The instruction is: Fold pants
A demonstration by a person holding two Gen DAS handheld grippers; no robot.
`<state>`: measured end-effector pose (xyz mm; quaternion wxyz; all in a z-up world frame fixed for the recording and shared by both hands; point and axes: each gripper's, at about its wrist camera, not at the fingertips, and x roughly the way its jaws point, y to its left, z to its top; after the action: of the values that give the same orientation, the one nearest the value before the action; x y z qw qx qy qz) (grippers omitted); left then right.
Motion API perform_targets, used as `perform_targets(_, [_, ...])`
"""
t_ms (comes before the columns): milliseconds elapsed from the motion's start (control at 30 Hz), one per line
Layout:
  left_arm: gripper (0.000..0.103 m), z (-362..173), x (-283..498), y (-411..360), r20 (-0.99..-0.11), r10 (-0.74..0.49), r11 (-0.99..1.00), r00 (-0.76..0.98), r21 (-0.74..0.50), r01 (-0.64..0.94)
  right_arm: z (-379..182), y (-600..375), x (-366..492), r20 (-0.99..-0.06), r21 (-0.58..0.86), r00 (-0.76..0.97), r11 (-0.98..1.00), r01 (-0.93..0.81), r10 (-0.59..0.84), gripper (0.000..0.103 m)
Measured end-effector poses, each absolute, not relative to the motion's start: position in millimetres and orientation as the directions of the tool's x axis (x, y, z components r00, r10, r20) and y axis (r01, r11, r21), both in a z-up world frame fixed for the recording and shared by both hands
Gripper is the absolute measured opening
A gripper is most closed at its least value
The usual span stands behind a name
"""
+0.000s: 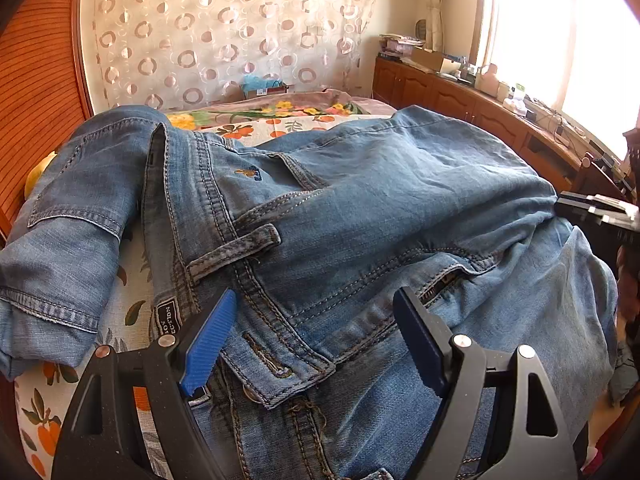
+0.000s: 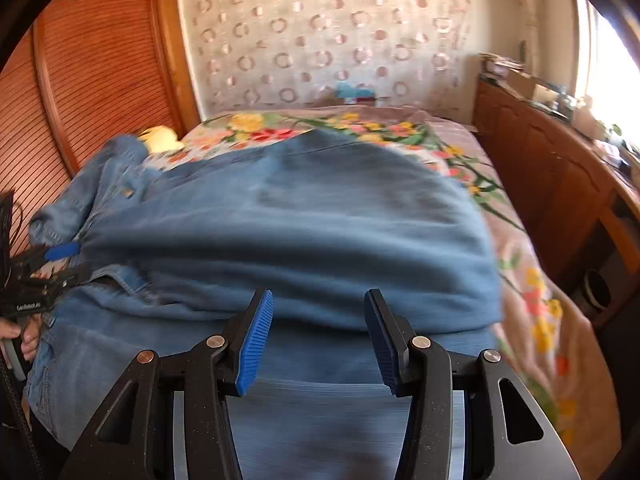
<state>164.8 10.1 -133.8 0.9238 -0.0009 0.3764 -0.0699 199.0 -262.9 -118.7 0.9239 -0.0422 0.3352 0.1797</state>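
Lying on bed (image 1: 36, 408), one jeans (image 1: 360, 208), two open grippers (image 1: 316, 344)

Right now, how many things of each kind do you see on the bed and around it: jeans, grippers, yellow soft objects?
Jeans: 1
Grippers: 2, left gripper and right gripper, both with jaws open
Yellow soft object near the headboard: 1
Total: 4

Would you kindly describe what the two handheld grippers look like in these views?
Both the left gripper and the right gripper have matte black angular linkage arms with triangular cut-outs and round silver pivot pins. Each finger carries a blue ribbed pad. The right wrist view shows small white lettering on the left gripper's body, too small to read, and dark cables beside it.
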Motion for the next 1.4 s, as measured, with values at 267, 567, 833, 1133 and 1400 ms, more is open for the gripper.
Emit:
perform_targets(267, [0.081,-135,166,8,-0.703,-0.113,0.992,0.702,-0.036,0.124,-144,-262,213,-0.663,0.015,0.691,0.929,-0.371,0.287,0.049])
perform_targets(567, [0.081,-131,168,10,-0.686,-0.142,0.988,0.714,-0.055,0.144,-148,-244,221,-0.667,0.000,0.697,0.936,-0.353,0.263,0.049])
perform_targets(833, [0.078,-102,217,49,-0.675,-0.057,0.996,0.735,0.011,0.087,-148,-242,222,-0.671,0.005,0.693,0.936,-0.352,0.264,0.049])
perform_targets(1133, [0.053,-117,283,71,-0.748,0.017,0.997,0.663,0.062,0.044,-148,-240,218,-0.658,-0.017,0.711,0.939,-0.345,0.249,0.049])
perform_targets(1400, [0.006,-113,290,75,-0.745,-0.052,0.997,0.665,-0.006,0.071,-148,-241,218,-0.657,-0.014,0.711,0.938,-0.346,0.252,0.049])
